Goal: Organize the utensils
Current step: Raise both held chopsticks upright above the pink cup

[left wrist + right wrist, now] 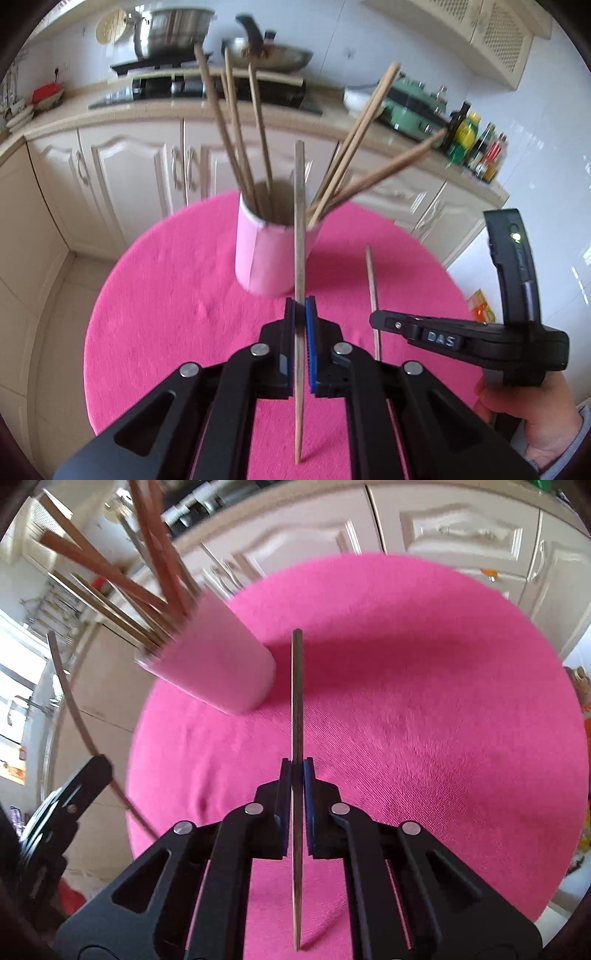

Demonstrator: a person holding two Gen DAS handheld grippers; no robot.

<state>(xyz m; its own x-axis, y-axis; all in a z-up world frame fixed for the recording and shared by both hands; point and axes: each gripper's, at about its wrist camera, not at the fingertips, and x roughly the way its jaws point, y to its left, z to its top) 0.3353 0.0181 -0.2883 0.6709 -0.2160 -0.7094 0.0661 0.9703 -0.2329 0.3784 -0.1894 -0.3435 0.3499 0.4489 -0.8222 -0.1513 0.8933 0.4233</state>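
Pinched upright in the left gripper (300,308), a chopstick (299,221) is held just near of the cup (266,251); the right gripper (297,771), further right, clamps another.

Left wrist view: looks steeply down along its fingers over the near edge of the round pink-clothed table (155,314), facing kitchen cabinets. Right wrist view: closer, steeper. Shared: tabletop, pale pink cylindrical holder (271,254).
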